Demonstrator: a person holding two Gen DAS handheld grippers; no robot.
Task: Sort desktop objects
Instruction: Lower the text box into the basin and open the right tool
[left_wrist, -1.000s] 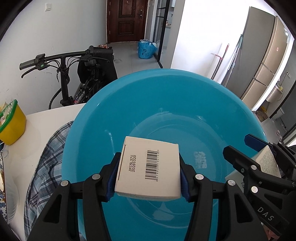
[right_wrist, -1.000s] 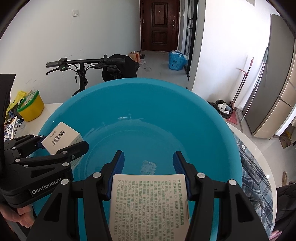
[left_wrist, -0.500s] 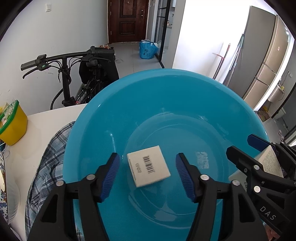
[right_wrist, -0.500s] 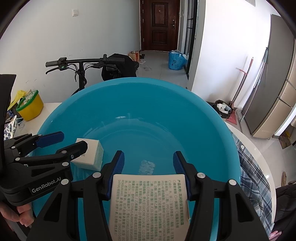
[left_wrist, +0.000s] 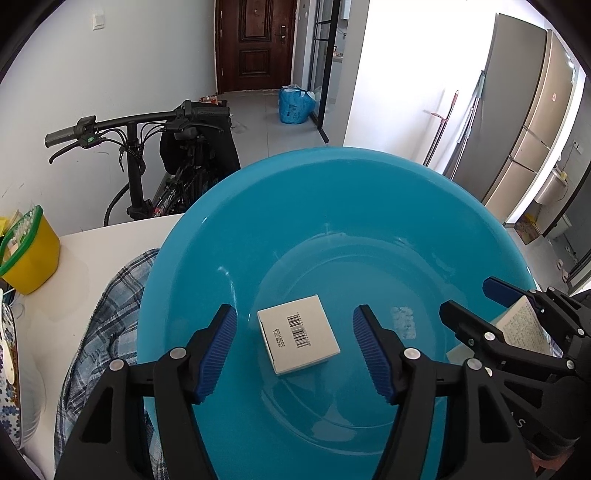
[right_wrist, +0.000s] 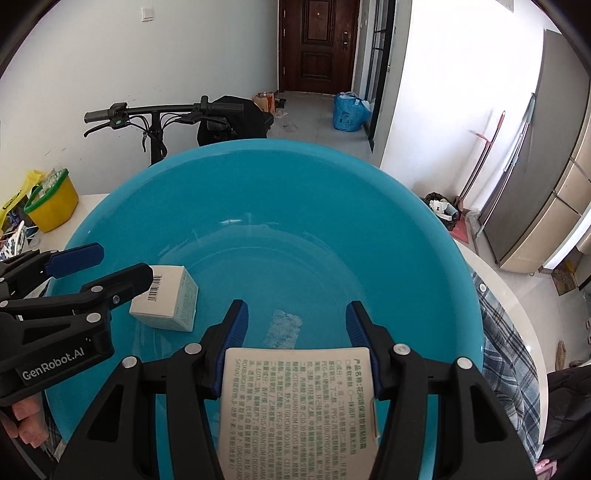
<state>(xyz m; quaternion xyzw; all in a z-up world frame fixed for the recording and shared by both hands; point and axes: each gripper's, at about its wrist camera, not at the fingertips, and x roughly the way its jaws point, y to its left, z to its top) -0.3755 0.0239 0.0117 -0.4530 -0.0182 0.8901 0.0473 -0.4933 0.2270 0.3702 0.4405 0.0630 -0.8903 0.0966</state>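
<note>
Claws both poised over round blue plastic basin (left_wrist: 332, 192) on white bench (left_wrist: 110, 251). Left claw (left_wrist: 293, 349) spread wide, gripping nothing; small white barcoded box (left_wrist: 298, 334) lies flat on basin floor between its blue ribbed pads. Right claw (right_wrist: 295, 341) clamped on flat printed carton (right_wrist: 297, 410), above basin's near side.
</note>
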